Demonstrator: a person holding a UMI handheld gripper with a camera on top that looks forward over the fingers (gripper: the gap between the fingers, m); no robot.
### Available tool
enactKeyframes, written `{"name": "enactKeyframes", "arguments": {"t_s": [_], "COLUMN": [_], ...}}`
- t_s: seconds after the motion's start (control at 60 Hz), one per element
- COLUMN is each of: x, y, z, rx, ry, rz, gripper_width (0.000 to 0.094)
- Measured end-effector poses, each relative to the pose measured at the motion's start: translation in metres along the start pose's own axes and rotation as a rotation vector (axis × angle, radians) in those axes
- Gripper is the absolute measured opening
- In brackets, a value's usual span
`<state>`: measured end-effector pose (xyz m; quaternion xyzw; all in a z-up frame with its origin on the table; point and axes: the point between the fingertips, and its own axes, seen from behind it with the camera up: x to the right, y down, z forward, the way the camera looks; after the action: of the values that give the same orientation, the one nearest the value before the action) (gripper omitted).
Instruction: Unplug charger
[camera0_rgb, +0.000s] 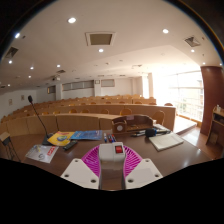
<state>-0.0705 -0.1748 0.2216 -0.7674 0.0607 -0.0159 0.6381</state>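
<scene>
A white-grey charger block (112, 163) with a red switch (118, 149) on its far end sits between my fingers. My gripper (112, 168) is shut on it: the pink pads (92, 158) press on it from both sides. The block is held above the near edge of a brown desk (100, 128). No socket or cable shows near it. The lower part of the block is hidden behind the white fingers (80, 172).
On the desk lie a booklet (42, 153), coloured books (72, 138), a white sheet (165, 141) and a dark device (131, 125). A thin microphone (34, 108) stands at the left. Beyond are rows of lecture-hall benches (100, 108) and bright windows (180, 90).
</scene>
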Motion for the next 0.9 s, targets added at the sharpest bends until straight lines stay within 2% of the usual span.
{"name": "enactKeyframes", "arguments": {"t_s": [0.017, 0.117, 0.217, 0.3, 0.367, 0.4, 0.433, 0.533, 0.7, 0.9], "x": [0.008, 0.033, 0.048, 0.062, 0.072, 0.082, 0.094, 0.121, 0.146, 0.124], "y": [0.005, 0.118, 0.164, 0.195, 0.190, 0.191, 0.190, 0.182, 0.145, 0.105], "z": [0.003, 0.020, 0.017, 0.018, 0.020, 0.022, 0.023, 0.026, 0.016, -0.040], "rx": [-0.033, -0.187, -0.311, -0.369, -0.346, -0.351, -0.353, -0.355, -0.304, -0.259], "ry": [0.000, 0.012, -0.014, -0.015, -0.026, -0.004, 0.023, 0.073, 0.105, 0.083], "rz": [0.006, 0.019, 0.069, 0.100, 0.124, 0.118, 0.105, 0.057, -0.019, -0.063], "gripper_width": [0.0248, 0.0259, 0.0306, 0.0365, 0.0404, 0.0456, 0.0538, 0.0859, 0.0850, 0.0847]}}
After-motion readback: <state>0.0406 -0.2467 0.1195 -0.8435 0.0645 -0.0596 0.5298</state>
